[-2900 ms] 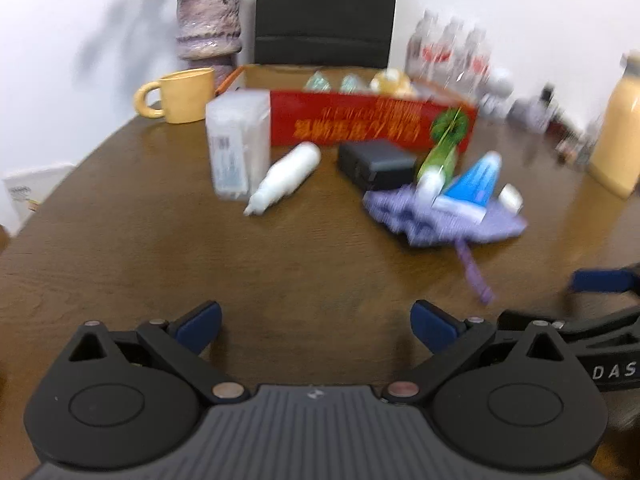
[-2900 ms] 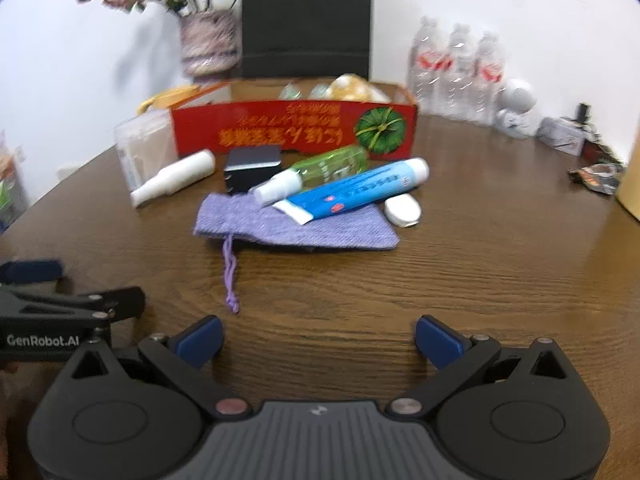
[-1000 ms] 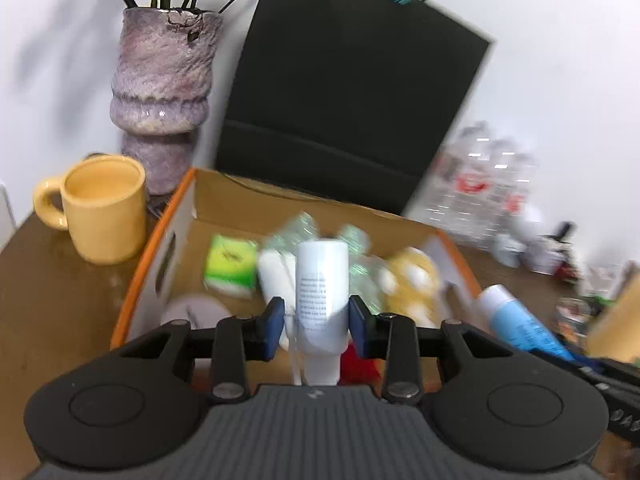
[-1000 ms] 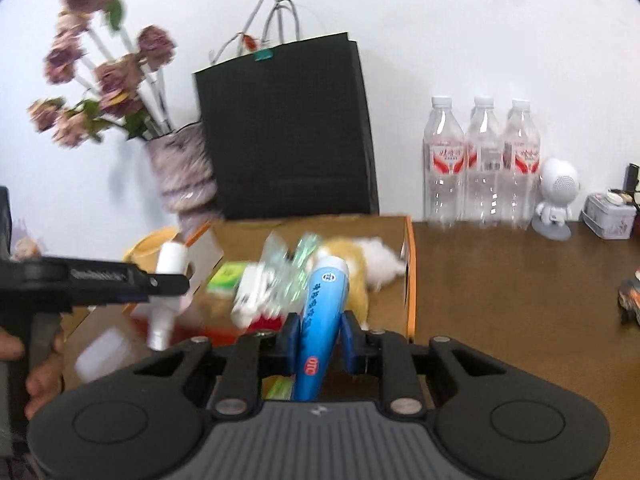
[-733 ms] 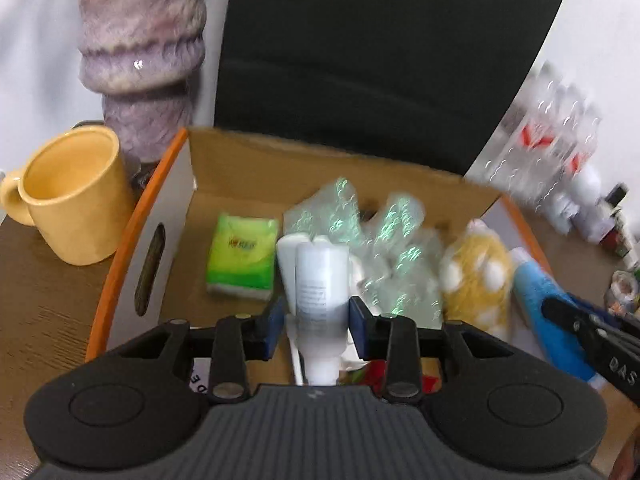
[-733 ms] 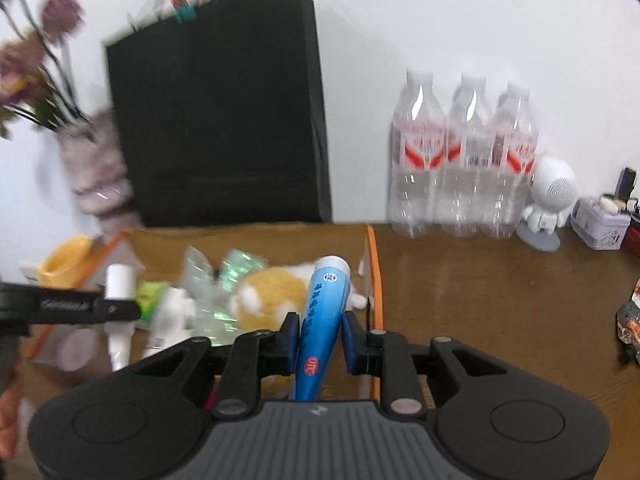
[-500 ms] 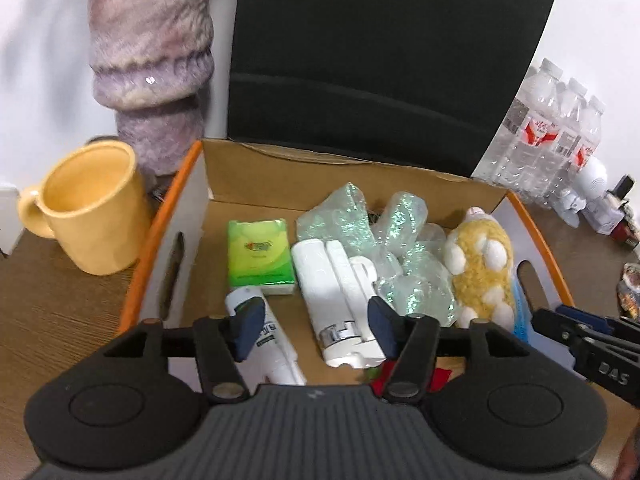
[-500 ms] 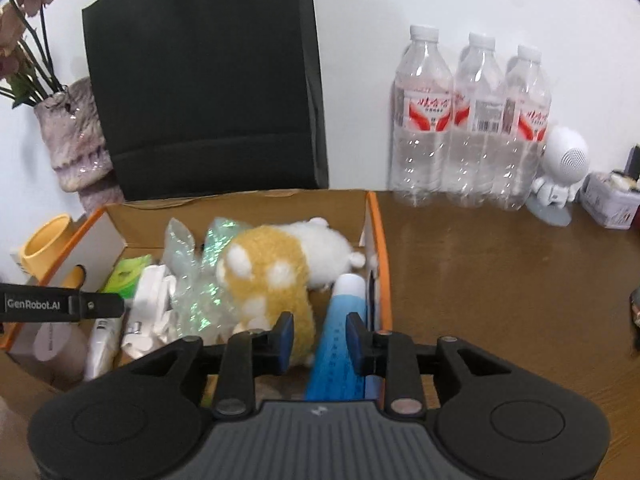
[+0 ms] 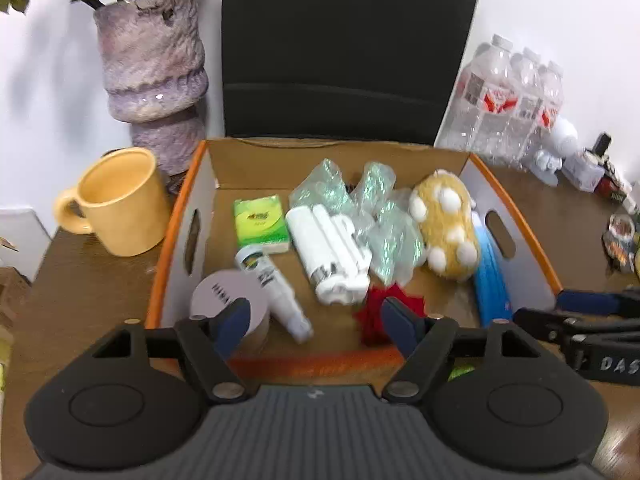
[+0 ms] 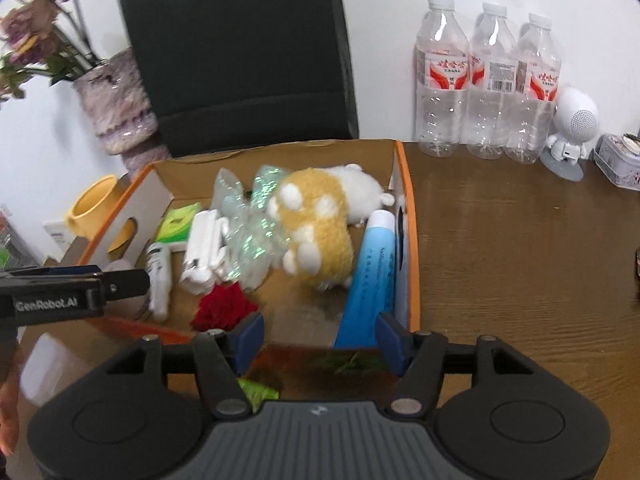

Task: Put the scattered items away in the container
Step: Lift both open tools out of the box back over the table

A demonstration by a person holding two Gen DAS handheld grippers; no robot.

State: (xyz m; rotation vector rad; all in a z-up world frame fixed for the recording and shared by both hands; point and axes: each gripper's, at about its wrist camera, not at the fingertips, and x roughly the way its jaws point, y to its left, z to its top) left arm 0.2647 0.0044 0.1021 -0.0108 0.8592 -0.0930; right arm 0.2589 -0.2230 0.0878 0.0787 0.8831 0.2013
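An open cardboard box with an orange rim (image 9: 176, 224) (image 10: 412, 208) stands on the brown table. The white bottle (image 9: 272, 288) (image 10: 158, 276) lies inside near its left front. The blue tube (image 9: 490, 280) (image 10: 372, 268) lies along its right wall, beside a yellow plush toy (image 9: 444, 224) (image 10: 316, 224). My left gripper (image 9: 314, 326) is open and empty above the box's front edge. My right gripper (image 10: 320, 338) is open and empty over the front right corner.
The box also holds a green tissue pack (image 9: 260, 224), a white device (image 9: 328, 256), crinkled plastic (image 9: 380, 216), a red flower (image 9: 376, 312) and a round lid (image 9: 228, 300). A yellow mug (image 9: 120, 200), a purple vase (image 9: 152, 72), a black bag (image 9: 344, 48) and water bottles (image 10: 488, 80) surround it.
Both grippers opened and released their loads: the white bottle and the blue tube now lie in the box. Both grippers have pulled back toward the box's front edge.
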